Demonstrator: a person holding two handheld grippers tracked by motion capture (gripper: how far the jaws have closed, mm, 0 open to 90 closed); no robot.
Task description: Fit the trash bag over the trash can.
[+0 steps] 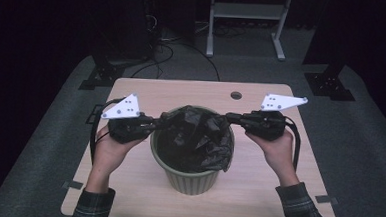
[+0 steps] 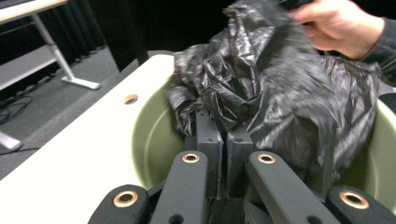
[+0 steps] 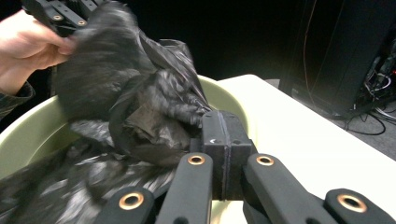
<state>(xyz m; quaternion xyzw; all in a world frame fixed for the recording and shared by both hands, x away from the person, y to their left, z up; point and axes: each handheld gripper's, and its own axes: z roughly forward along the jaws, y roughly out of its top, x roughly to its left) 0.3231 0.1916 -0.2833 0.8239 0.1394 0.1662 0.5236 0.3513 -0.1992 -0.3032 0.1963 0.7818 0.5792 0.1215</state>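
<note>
While both grippers pinch black film, the bag [image 1: 199, 134] sits bunched in the mouth of the green bin [image 1: 191, 181] at mid-table [image 1: 127, 170], mostly above the rim. Left gripper [image 1: 161, 121]: jaws pressed together on a fold at the bag's left edge (its own view shows the pads [image 2: 208, 140] nearly flush, plastic caught at the tips). Right gripper [image 1: 229, 118]: jaws likewise clamped on the right edge, with crumpled film gathered against them in the right gripper view.

Step in hand, as judged: lining the bin, with the bag's mouth being pulled open between the two grips. Liner not yet spread; no edge is over the rim.

Next move calls for drawing the grippers apart and outward, then lowering each held edge down over the rim on its own side. Risk: thin film tearing or slipping from the pads.
</note>
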